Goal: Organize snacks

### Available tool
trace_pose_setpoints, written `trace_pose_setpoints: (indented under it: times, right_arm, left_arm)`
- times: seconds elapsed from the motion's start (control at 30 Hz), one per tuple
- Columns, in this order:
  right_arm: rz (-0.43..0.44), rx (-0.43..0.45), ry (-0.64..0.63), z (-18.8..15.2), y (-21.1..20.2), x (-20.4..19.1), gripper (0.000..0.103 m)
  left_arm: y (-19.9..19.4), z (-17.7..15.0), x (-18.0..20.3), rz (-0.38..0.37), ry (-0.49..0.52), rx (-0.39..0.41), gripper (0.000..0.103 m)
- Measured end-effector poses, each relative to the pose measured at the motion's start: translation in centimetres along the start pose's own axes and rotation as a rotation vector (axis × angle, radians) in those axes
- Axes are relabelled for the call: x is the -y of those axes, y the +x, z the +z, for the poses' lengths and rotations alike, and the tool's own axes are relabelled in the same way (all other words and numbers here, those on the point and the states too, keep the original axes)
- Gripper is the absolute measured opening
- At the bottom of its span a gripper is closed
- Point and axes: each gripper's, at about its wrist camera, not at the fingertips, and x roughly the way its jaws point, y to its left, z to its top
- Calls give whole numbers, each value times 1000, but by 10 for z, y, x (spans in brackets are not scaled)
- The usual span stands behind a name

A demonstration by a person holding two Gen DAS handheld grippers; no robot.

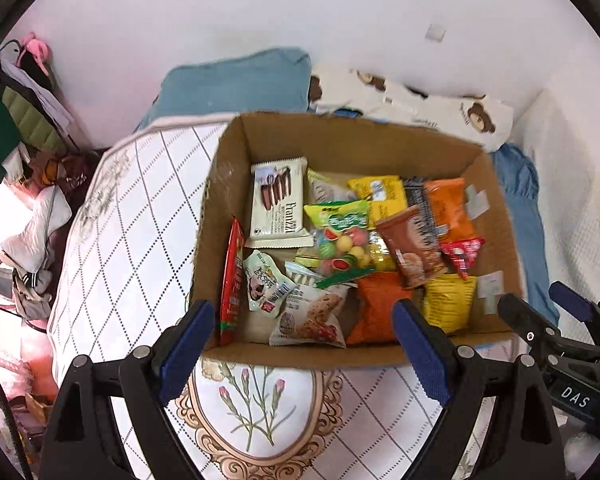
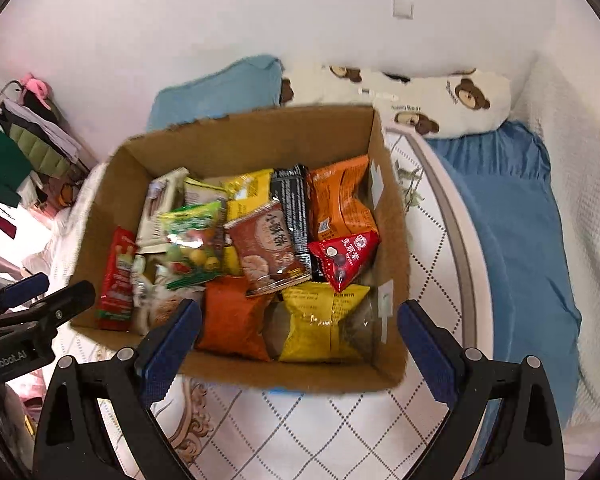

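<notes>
Left gripper: held wide open, empty; kept above the box
Right gripper: wide open, empty; one packet is best singled out, the yellow packet nearest

Both wrist cams high, angled steeply down, sharing snack box

the open brown cardboard box sits on the white quilted mattress with no lid or flap over its mouth, so entry from above is free. its far third, along the back wall, is bare cardboard floor. the rest is packed with overlapping snack packets, leaving no gaps to reach between them. the blue pillow and the bear-print pillow crowd the box's far side; mattress near its front edge lies bare
</notes>
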Motion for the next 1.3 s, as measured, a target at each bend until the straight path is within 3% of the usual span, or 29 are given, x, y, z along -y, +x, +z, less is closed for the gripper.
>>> trace_pose_setpoints:
  times: [0.33,0.77,1.1,1.3]
  right_arm:
    - [-31,161,-32,-33,-97,-4,102]
    - [-39,277,-33,-79,-187,-3,102]
    - [-32,339,-52,-100,-234,-10,102]
    - [-50,348,-57,-102,-237,-8,102]
  left_arm:
    - [-72,-35,14,3,14,143,91]
    - [-144,-77,13,16,3,283,91]
    - [-170,-99,12,34,23,328,91]
    - [-163,-101,14,46,25,325,91]
